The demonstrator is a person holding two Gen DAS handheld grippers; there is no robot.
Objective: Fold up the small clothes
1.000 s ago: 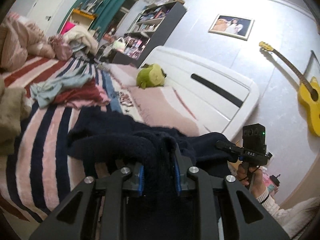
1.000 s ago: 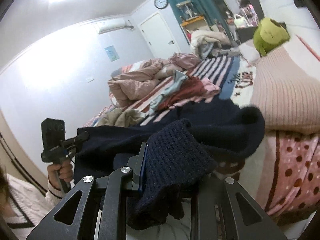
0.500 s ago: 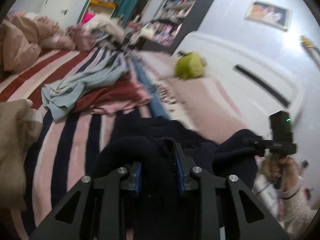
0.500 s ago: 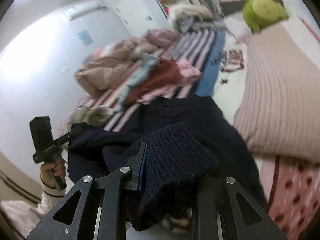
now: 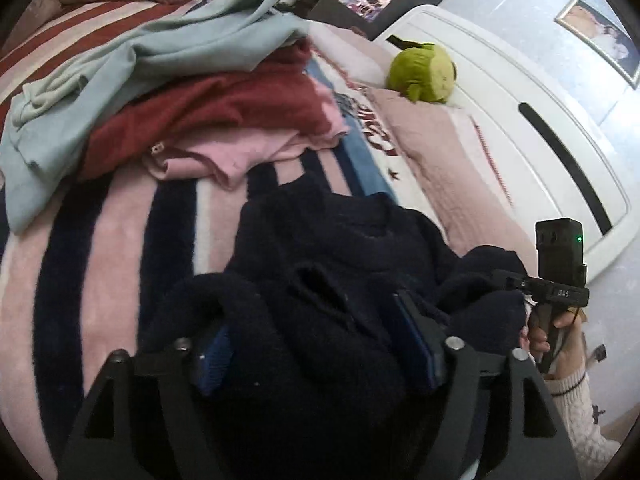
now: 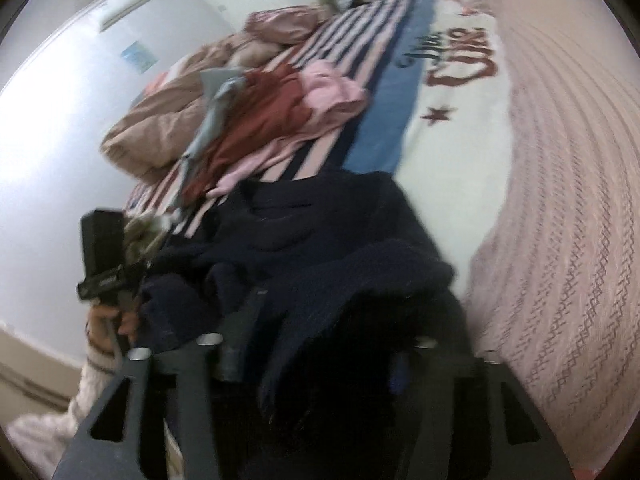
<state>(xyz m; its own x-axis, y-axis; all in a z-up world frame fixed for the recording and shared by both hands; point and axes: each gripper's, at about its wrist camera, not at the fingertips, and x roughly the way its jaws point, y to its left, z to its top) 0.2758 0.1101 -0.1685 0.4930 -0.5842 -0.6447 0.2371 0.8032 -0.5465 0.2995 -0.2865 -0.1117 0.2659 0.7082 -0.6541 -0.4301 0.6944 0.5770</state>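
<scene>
Garment: navy knit sweater (image 5: 340, 248), bunched on the striped blanket (image 5: 100, 248), near the clothes pile (image 5: 192, 92).
Left gripper (image 5: 316, 344): jaws spread, knit heaped between them.
Right gripper (image 6: 320, 344): jaws apart, sweater draped over them.
Pillow: green plush (image 5: 424, 68).

White headboard (image 5: 532, 128), framed picture (image 5: 600, 40) — pale walls (image 6: 60, 100)

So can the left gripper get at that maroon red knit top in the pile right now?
Probably not yet: the left gripper has the dark navy knit sweater bunched between its fingers, though the maroon red knit top lies uncovered ahead.
</scene>
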